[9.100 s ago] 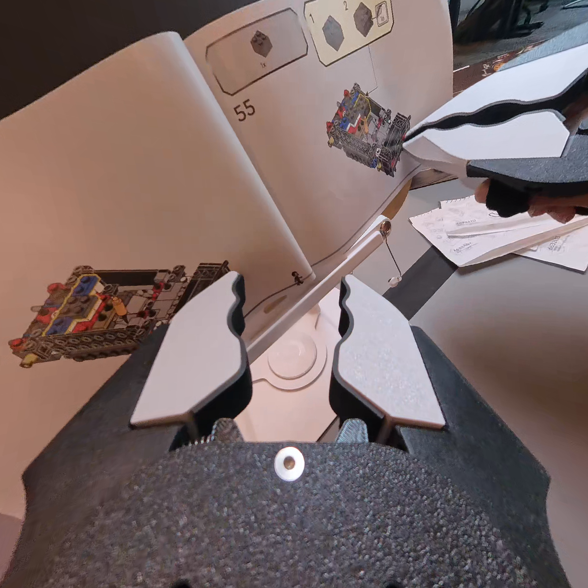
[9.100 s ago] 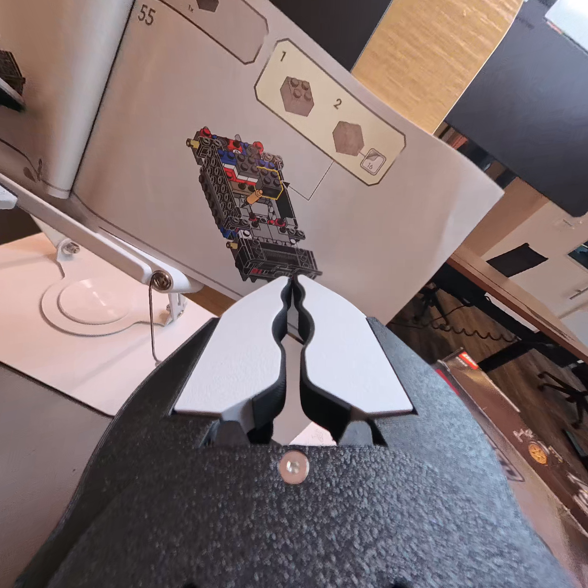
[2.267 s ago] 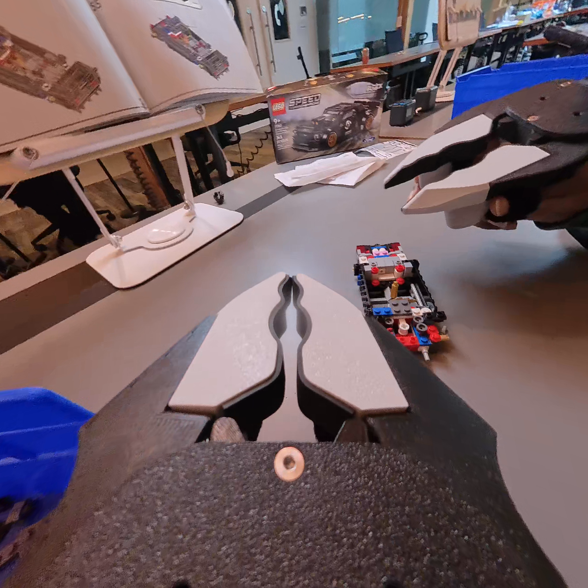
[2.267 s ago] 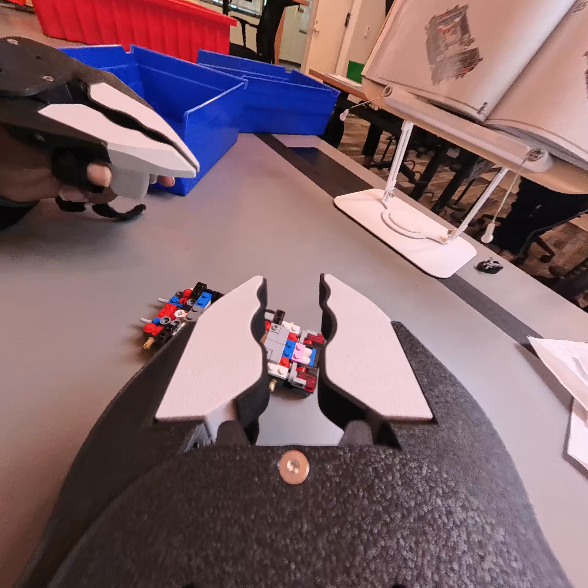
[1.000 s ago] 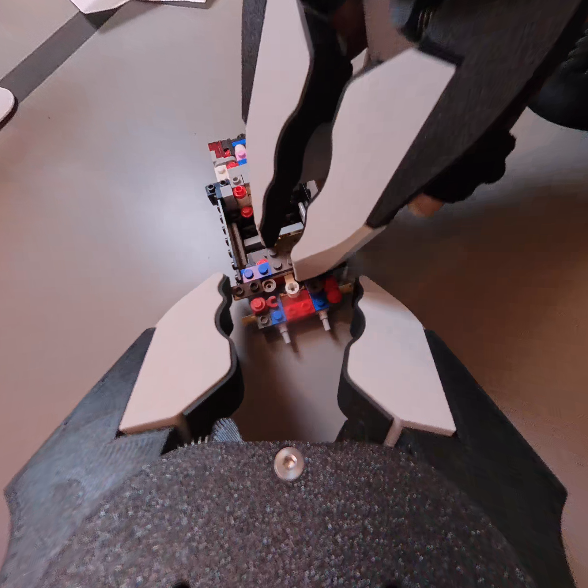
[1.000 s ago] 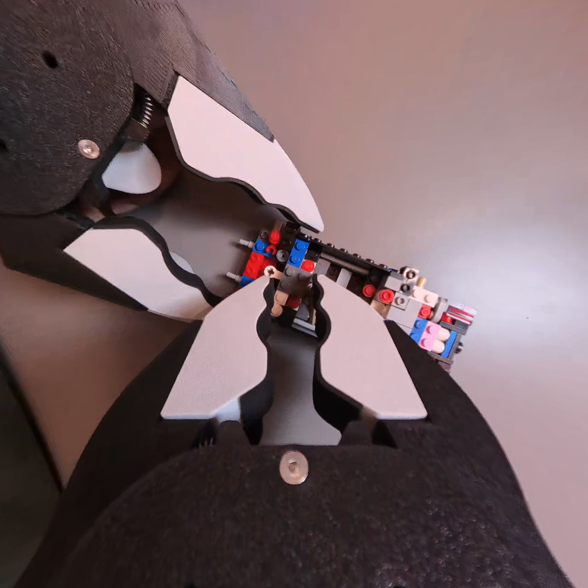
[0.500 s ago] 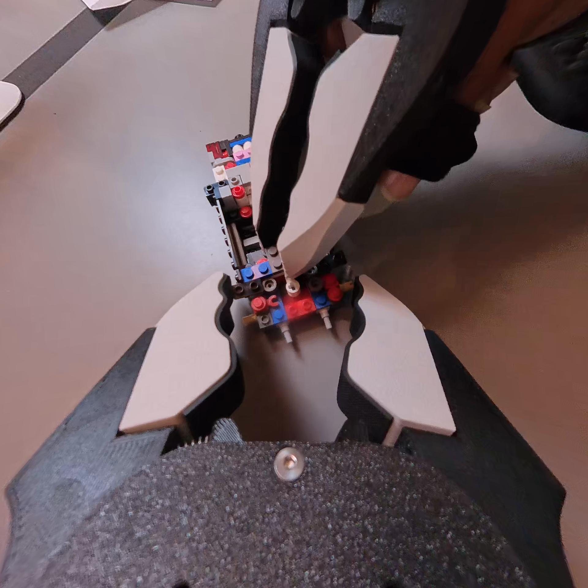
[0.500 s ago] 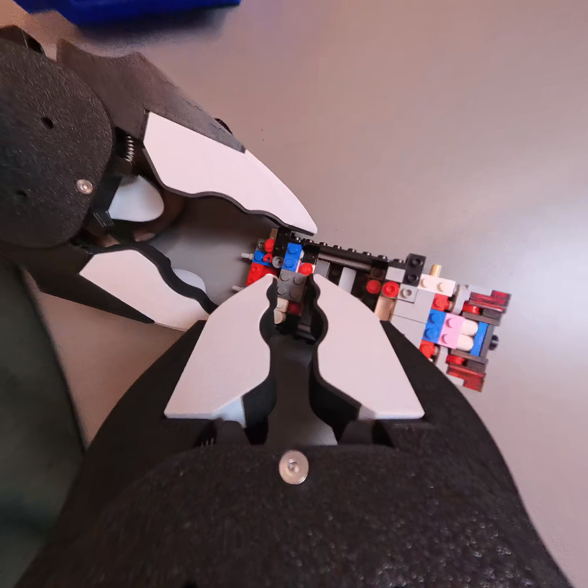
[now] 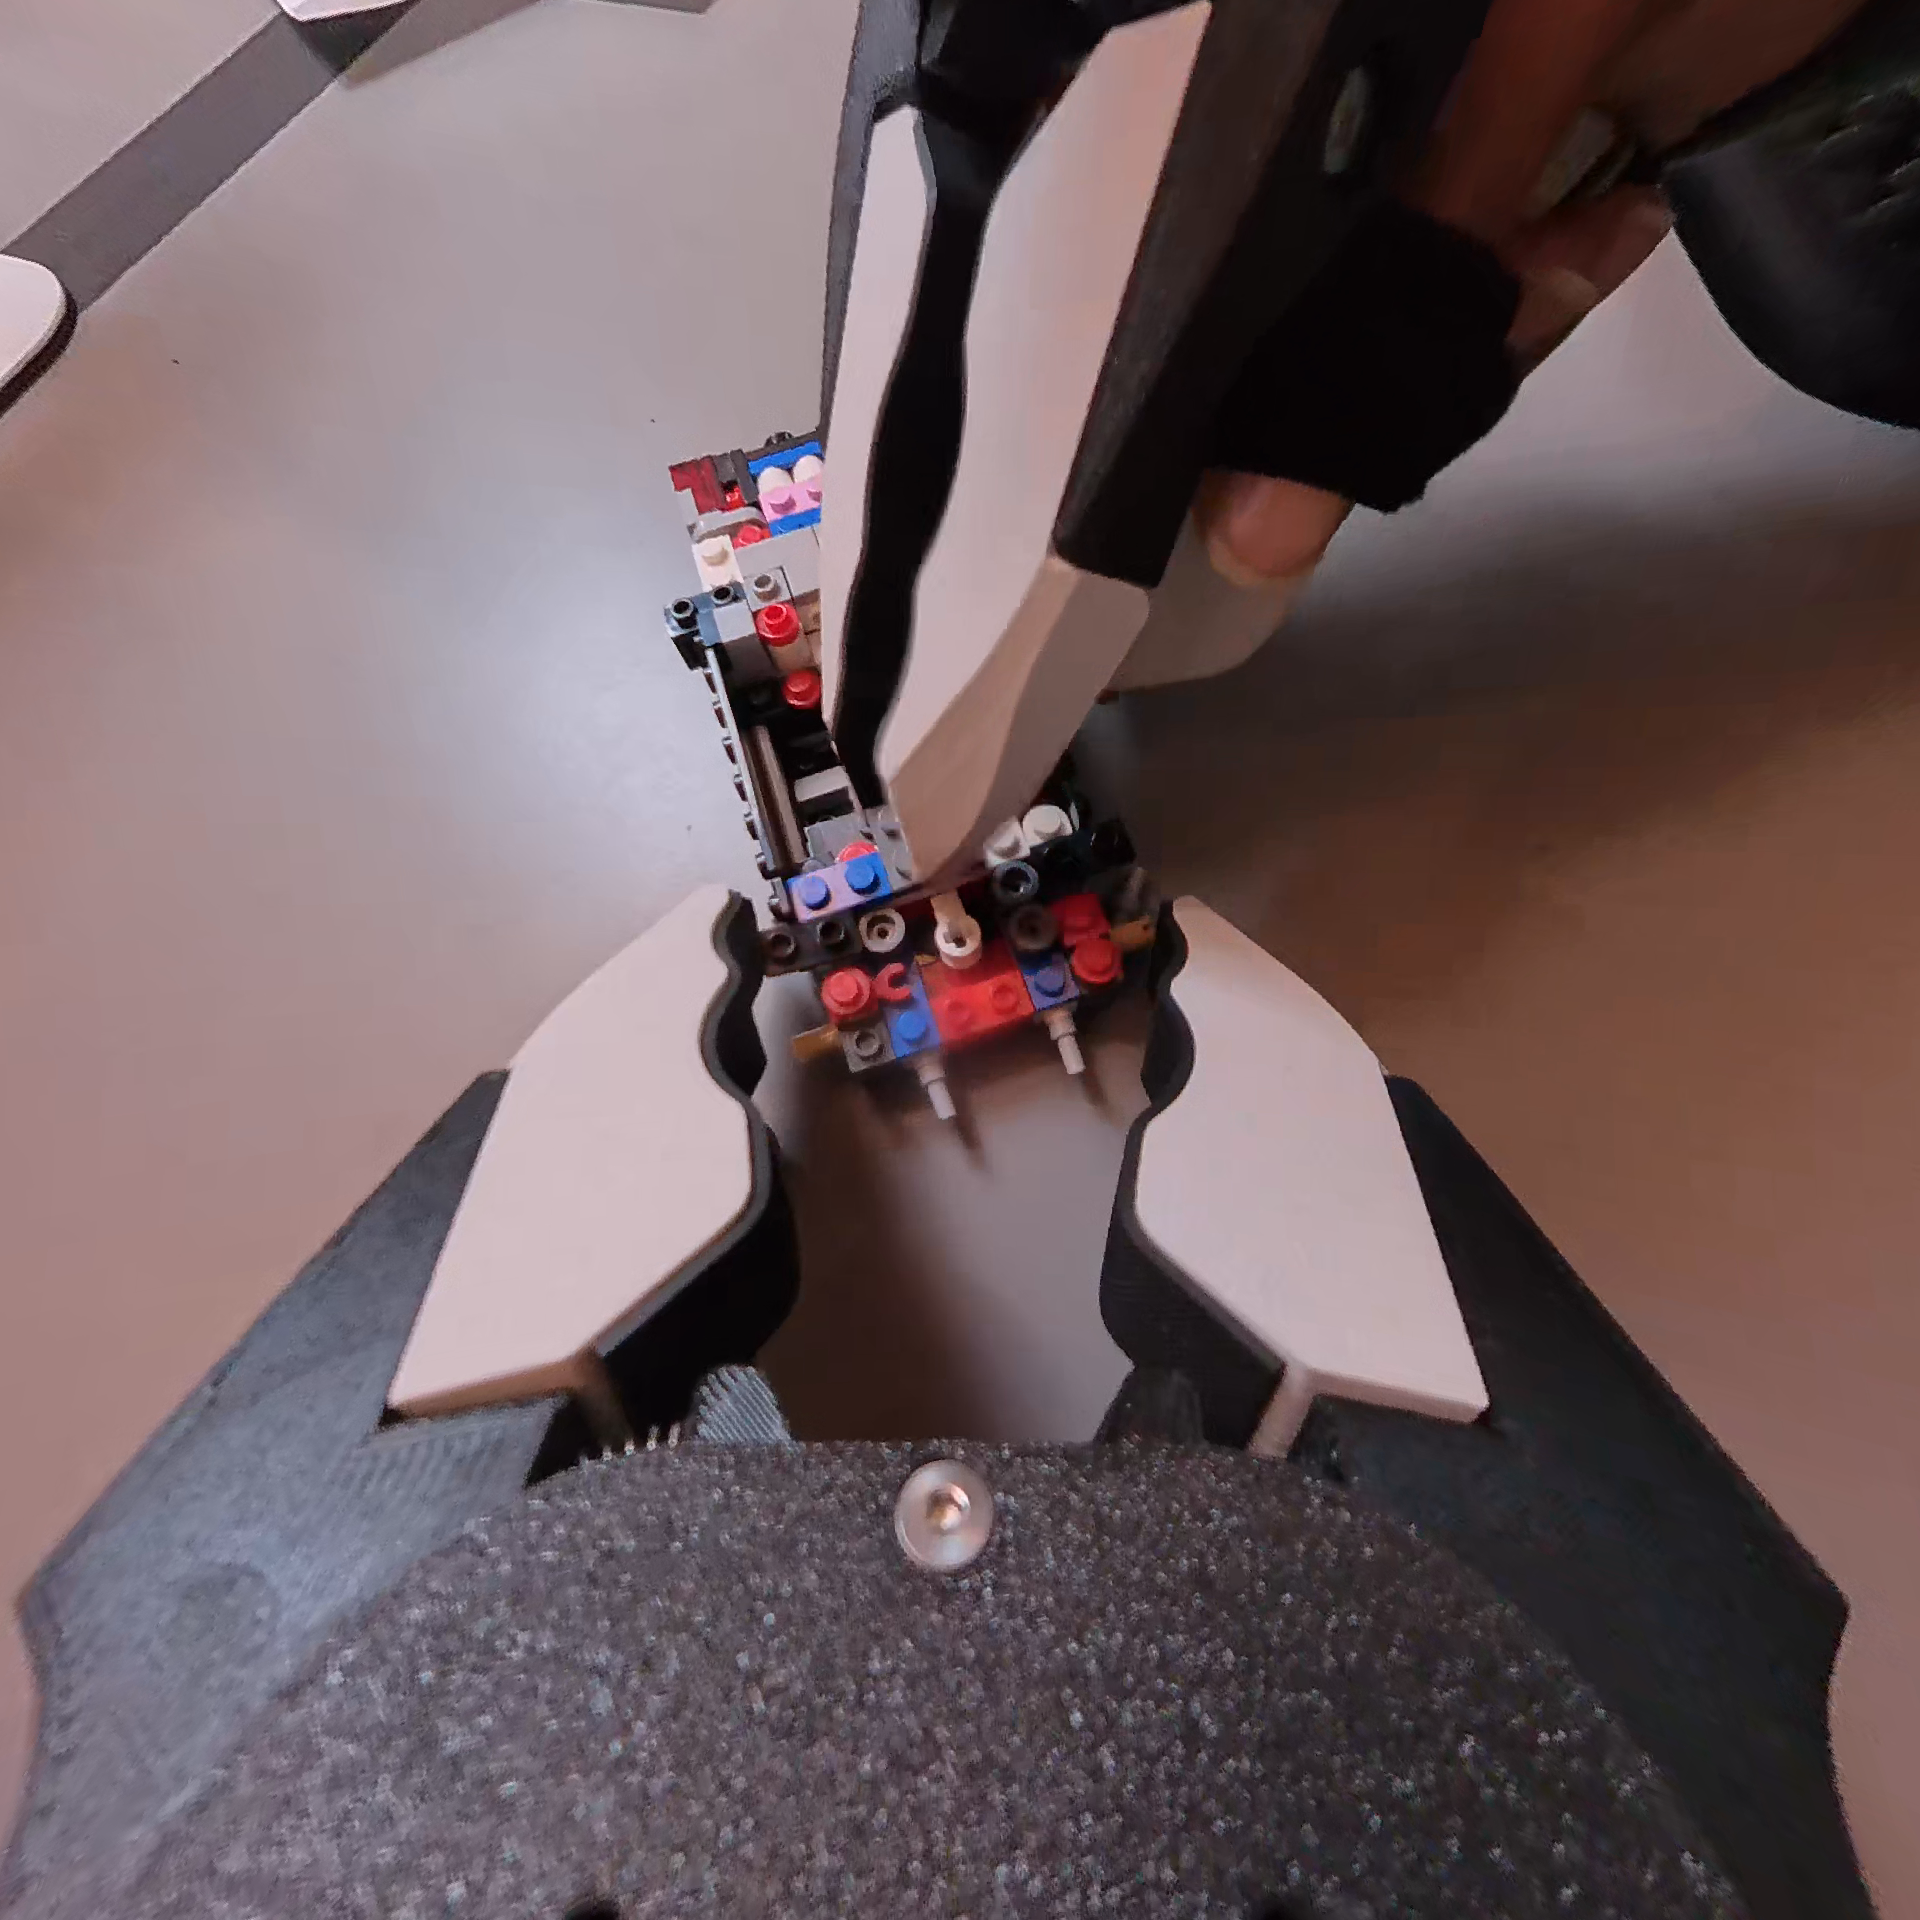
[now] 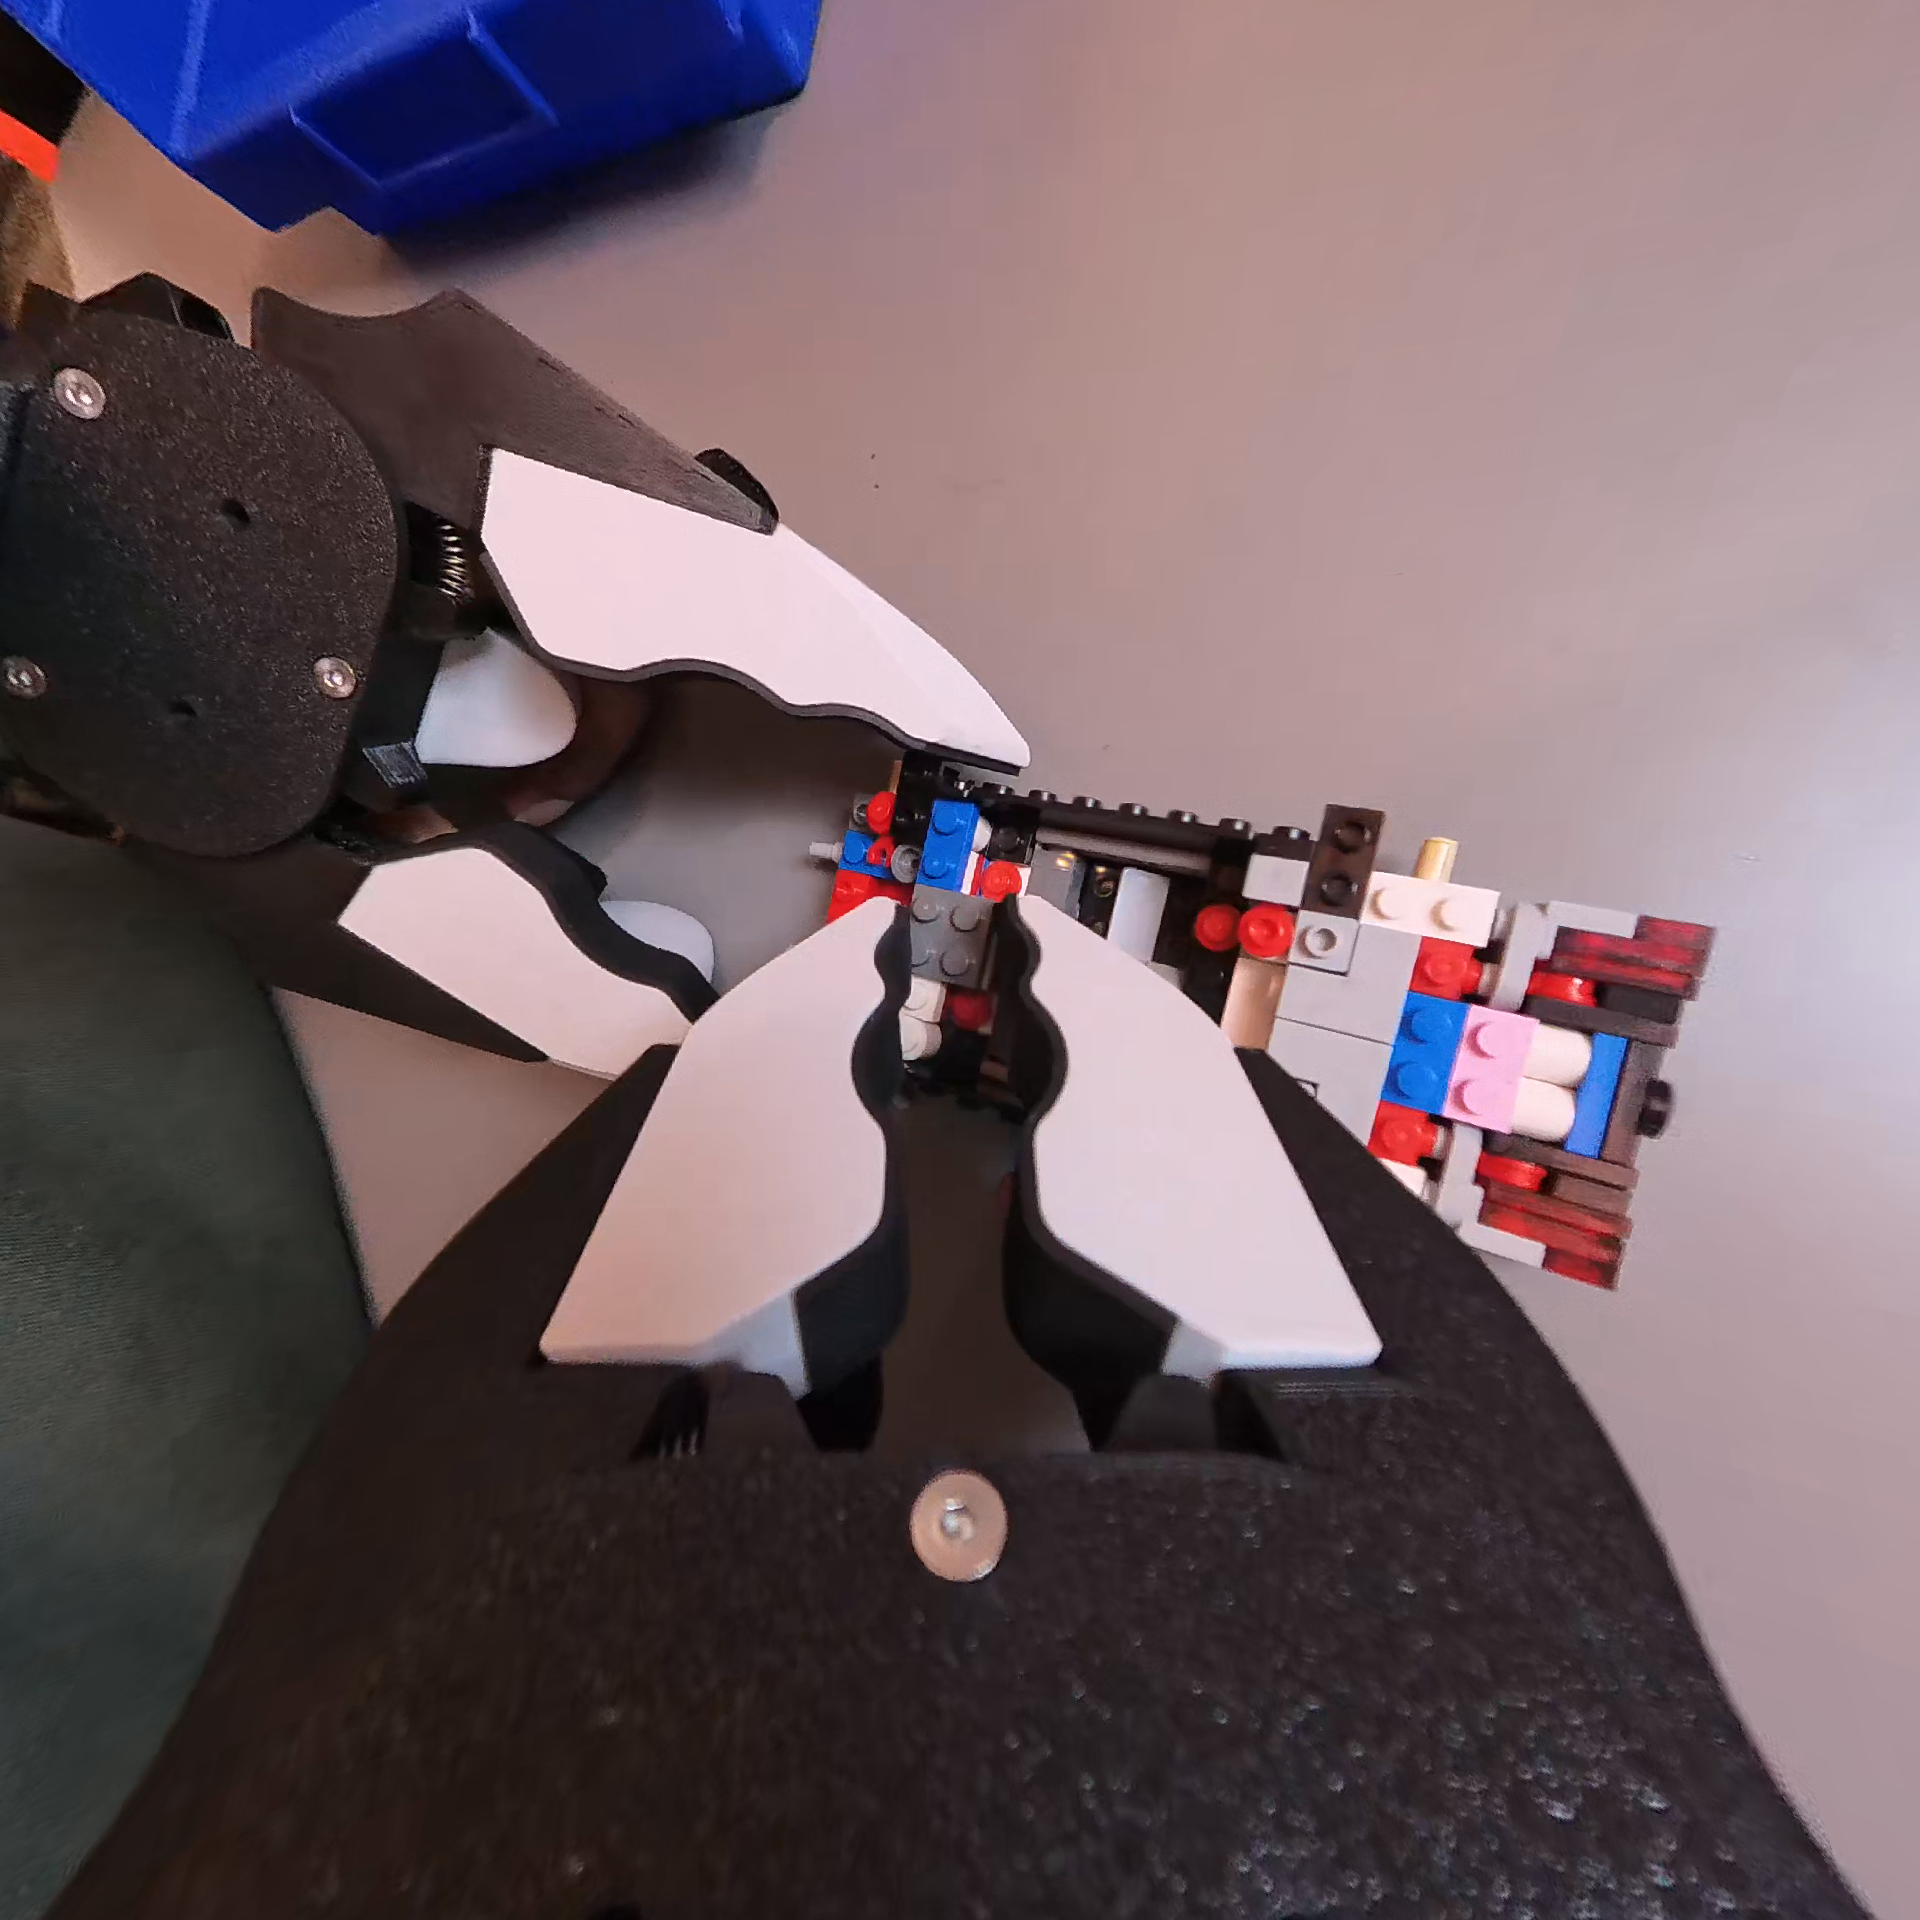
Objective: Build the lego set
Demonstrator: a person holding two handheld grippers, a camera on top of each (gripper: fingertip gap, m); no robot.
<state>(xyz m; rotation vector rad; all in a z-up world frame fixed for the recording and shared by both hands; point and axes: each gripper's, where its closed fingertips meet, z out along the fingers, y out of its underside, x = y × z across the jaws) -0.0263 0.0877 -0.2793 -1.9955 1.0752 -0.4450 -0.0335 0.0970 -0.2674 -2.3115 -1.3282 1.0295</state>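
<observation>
No readable text, labels, brands, numbers or signs are found in either view. Only plain studs are shown on the lego build [image 10: 1299, 987], and the blue bin [image 10: 416, 104] at 11 o'clock in the right wrist view is unmarked.
</observation>
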